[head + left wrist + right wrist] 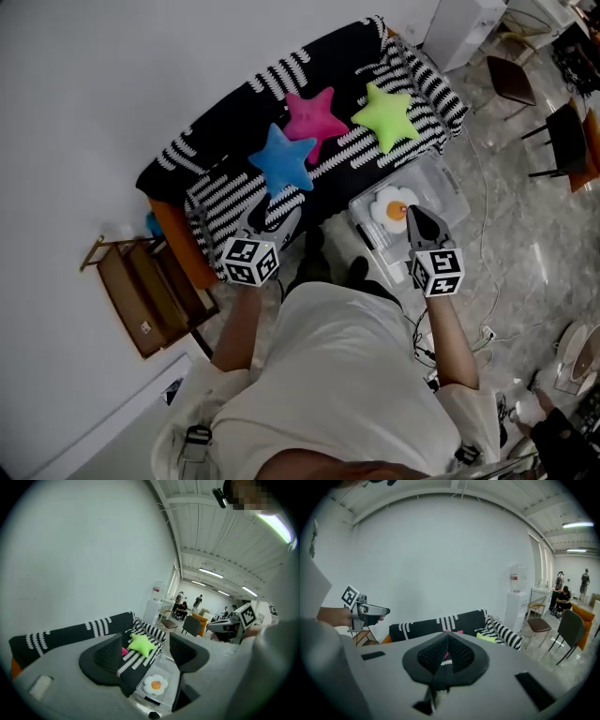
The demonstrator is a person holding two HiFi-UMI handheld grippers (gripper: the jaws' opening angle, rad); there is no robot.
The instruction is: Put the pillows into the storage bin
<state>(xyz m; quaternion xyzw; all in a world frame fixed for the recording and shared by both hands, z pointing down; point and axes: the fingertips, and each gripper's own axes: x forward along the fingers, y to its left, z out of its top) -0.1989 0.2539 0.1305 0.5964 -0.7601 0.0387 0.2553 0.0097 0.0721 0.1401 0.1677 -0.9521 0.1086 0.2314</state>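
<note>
floor (525, 253): pale glossy stone tiles, cables lying across them
wall (94, 75): plain white, behind the sofa
sofa (375, 66): black with white stripe bands, against the wall
rack (141, 291): brown wood, just beside the sofa's left end
room: open office; water cooler (516, 602) by the sofa's right end, chairs (514, 80) and seated and standing people (562, 599) further back, strip lights (211, 572) on the ceiling
pillows: blue star (281, 159), pink star (314, 117) and green star (386, 114) in a row on the sofa seat
bin (448, 192): clear plastic, on the floor in front of the sofa's right end, egg pillow (389, 208) inside
left gripper (147, 653): jaws apart, nothing in them, aimed toward the sofa
right gripper (447, 641): jaws clenched tip to tip, nothing in them, above the bin in the head view
writing: red label (514, 577) on the cooler bottle, too small to read; marker cubes (250, 261) carry black-and-white squares only
</note>
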